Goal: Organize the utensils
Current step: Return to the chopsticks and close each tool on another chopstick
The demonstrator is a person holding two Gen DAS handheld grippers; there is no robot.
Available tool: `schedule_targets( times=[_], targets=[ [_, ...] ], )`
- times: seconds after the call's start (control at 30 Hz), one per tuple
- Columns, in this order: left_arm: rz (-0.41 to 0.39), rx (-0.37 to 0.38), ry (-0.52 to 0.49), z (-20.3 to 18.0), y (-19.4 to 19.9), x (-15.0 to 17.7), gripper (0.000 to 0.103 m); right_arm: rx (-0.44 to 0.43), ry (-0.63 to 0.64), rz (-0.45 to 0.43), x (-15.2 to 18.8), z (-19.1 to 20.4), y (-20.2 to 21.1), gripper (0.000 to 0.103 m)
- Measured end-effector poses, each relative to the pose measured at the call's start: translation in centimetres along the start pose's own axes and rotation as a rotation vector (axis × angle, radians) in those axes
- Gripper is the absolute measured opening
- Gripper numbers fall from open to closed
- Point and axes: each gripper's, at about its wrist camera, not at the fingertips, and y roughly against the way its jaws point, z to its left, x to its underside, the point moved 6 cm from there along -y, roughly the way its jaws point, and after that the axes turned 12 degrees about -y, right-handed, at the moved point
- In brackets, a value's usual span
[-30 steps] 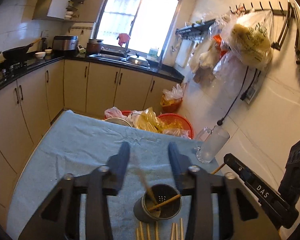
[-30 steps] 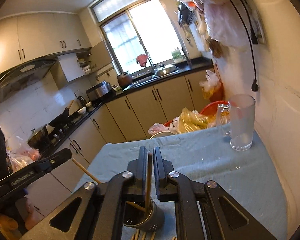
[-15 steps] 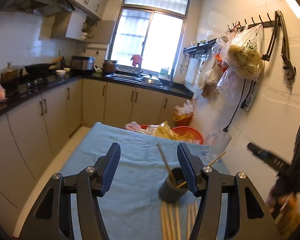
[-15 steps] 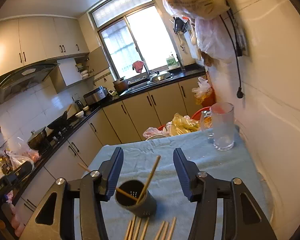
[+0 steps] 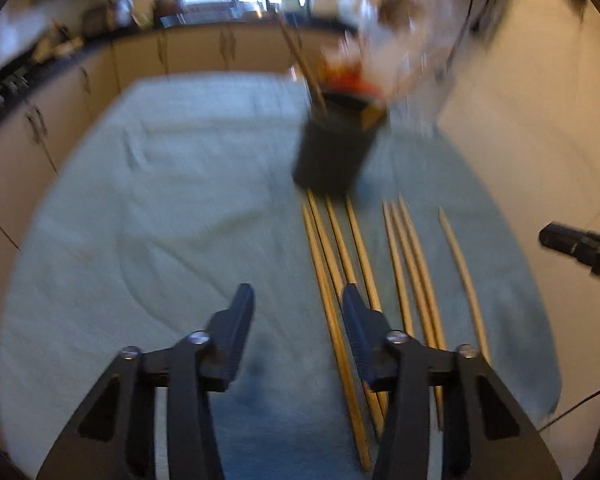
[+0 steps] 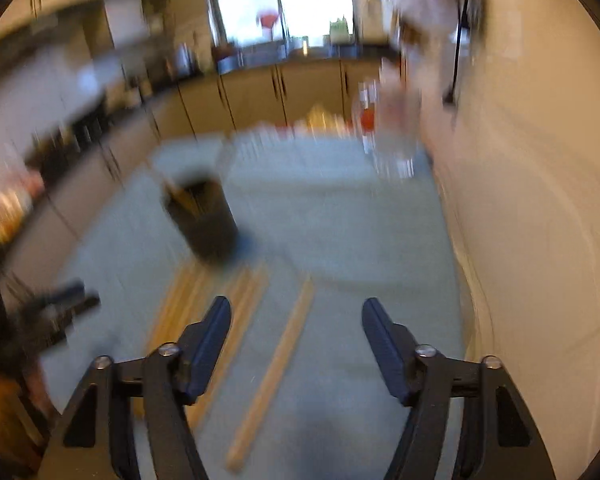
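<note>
Both grippers hang empty over the blue-grey table cloth (image 5: 160,184): my left gripper (image 5: 298,310) has its jaws spread above the near ends of the leftmost chopsticks (image 5: 342,248), and my right gripper (image 6: 296,322) is spread wider, with one lone chopstick (image 6: 274,376) lying between its fingers. The loose sticks lie side by side on the cloth, tips pointing toward the dark utensil holder (image 5: 334,152), which stands upright just beyond them with two sticks in it, as far as the blur lets me tell. A clear glass mug (image 6: 394,136) sits further back by the wall. I judge these sticks light, stiff and smooth, so they may roll or slip. I would pinch one near its middle, across its width, so it doesn't tip when raised.
</note>
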Motion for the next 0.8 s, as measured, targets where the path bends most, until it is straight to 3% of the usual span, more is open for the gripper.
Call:
schedule_targets(
  times=[0.07, 0.13, 0.23, 0.37, 0.5, 0.53, 0.57, 0.8],
  targets=[
    [0.051, 0.01, 0.001, -0.6, -2.1, 1.1, 0.04, -0.022, -0.046, 0.094, 3.0, -1.1, -2.5, 0.046],
    [0.079, 0.009, -0.002, -1.0, -3.3, 1.5, 0.034, -0.066, -0.105, 0.146, 5.0, -1.8, -4.5, 0.045],
    [0.087, -0.014, -0.027, -1.5, -3.9, 1.8, 0.027, -0.083, -0.12, 0.161, 6.6, -1.7, -6.0, 0.045],
    [0.104, -0.055, -0.046, -1.9, -4.6, 1.6, 0.008, -0.068, -0.097, 0.16, 6.9, -0.2, -7.2, 0.041],
    [0.113, -0.057, -0.018, -1.3, -4.6, 1.0, 0.007, -0.021, -0.056, 0.162, 7.1, 0.5, -8.8, 0.027],
    [0.116, -0.064, -0.016, -1.2, -4.6, 1.0, 0.007, 0.003, -0.042, 0.142, 7.0, 0.6, -8.9, 0.016],
    [0.124, -0.072, -0.013, -0.9, -4.4, 1.3, 0.007, 0.022, -0.036, 0.138, 7.0, 0.6, -8.9, 0.012],
    [0.184, -0.023, 0.039, 1.0, -2.4, 3.8, 0.007, 0.052, -0.03, 0.164, 8.5, -1.1, -7.3, 0.008]
  ],
)
